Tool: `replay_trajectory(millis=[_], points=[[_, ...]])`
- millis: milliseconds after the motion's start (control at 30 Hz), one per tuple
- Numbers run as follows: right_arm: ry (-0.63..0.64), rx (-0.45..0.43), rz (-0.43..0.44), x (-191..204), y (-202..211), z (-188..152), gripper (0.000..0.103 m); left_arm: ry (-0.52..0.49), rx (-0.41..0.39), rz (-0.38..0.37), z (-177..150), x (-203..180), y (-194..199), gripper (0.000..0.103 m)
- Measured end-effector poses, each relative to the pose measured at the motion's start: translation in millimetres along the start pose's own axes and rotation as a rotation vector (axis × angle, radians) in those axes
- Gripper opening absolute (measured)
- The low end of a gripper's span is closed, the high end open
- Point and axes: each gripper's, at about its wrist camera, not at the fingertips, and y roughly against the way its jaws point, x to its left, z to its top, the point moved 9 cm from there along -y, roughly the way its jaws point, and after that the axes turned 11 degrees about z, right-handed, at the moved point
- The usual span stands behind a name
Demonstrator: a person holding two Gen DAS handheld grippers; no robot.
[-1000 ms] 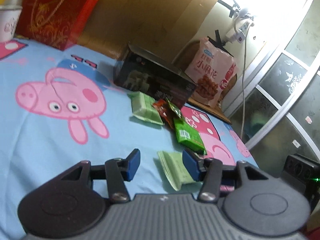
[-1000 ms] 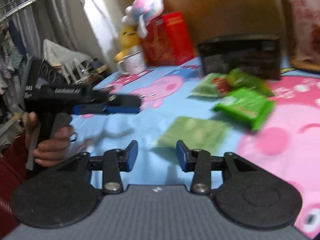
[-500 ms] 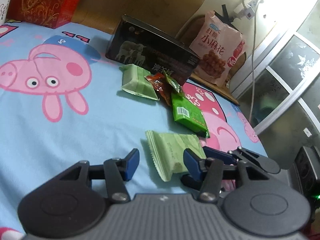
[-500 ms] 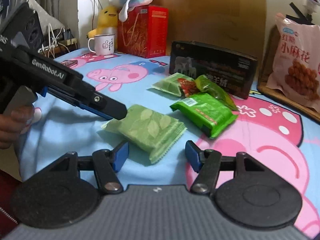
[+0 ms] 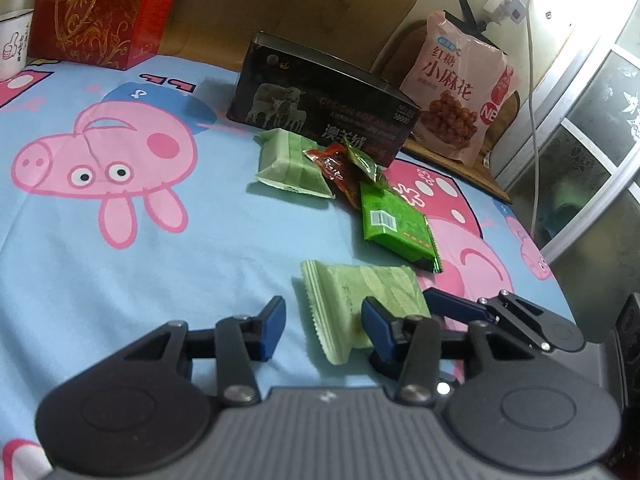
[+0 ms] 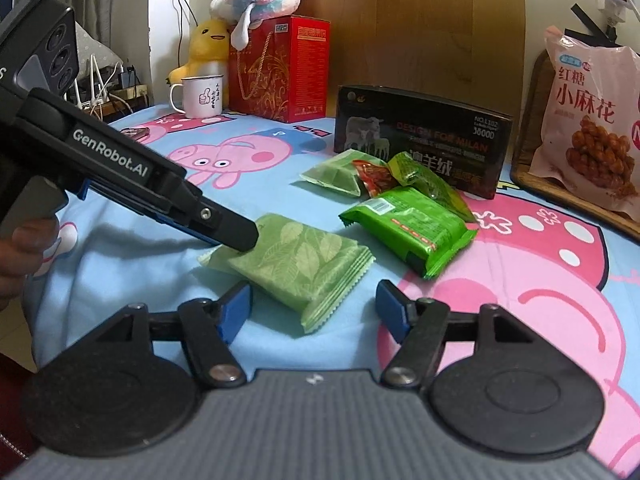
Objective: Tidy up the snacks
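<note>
A blue cartoon-pig sheet covers the surface, with a black box at the back and a big pink snack bag leaning to its right. In front of the box lies a loose cluster: a pale green packet, a red sachet, a small green sachet and a bright green pack.

Nearest both claws lies the leaf-printed packet, flat on the sheet and apart from the cluster. It looks light, puffy and crinkly, likely slippery film over a crushable cake, so a gentle pinch across its body or on a crimped end seal seems safest.

The left gripper is partly spread, straddling one end without pinching. The right gripper has just been opening and stands wide, the opposite crimped end between its jaws, untouched.
</note>
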Motion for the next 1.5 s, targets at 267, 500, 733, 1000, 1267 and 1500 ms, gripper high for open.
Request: replay_trajectory(millis=[267, 500, 733, 1000, 1267, 1500], points=[[-0.011, -0.006, 0.010, 0.7, 1.5, -0.1, 0.071, 0.001, -0.002, 0.009, 0.0, -0.8, 0.0, 0.044], [-0.013, -0.008, 0.008, 1.5, 1.9, -0.2, 0.071, -0.007, -0.003, 0.018, 0.3, -1.2, -0.2, 0.044], [-0.007, -0.005, 0.008, 2.0, 1.5, -0.2, 0.071, -0.015, -0.006, 0.026, 0.3, -2.3, -0.2, 0.044], [0.000, -0.010, 0.030, 7.0, 0.9, 0.4, 0.060, -0.028, -0.012, 0.040, -0.2, -3.7, 0.4, 0.044], [0.001, -0.024, 0.047, 12.4, 0.9, 1.2, 0.044, -0.031, -0.010, 0.050, 0.5, -3.4, 0.2, 0.044], [-0.017, -0.028, 0.061, 12.0, 1.7, 0.9, 0.046, -0.034, -0.009, 0.056, 1.1, -3.6, -0.2, 0.044]])
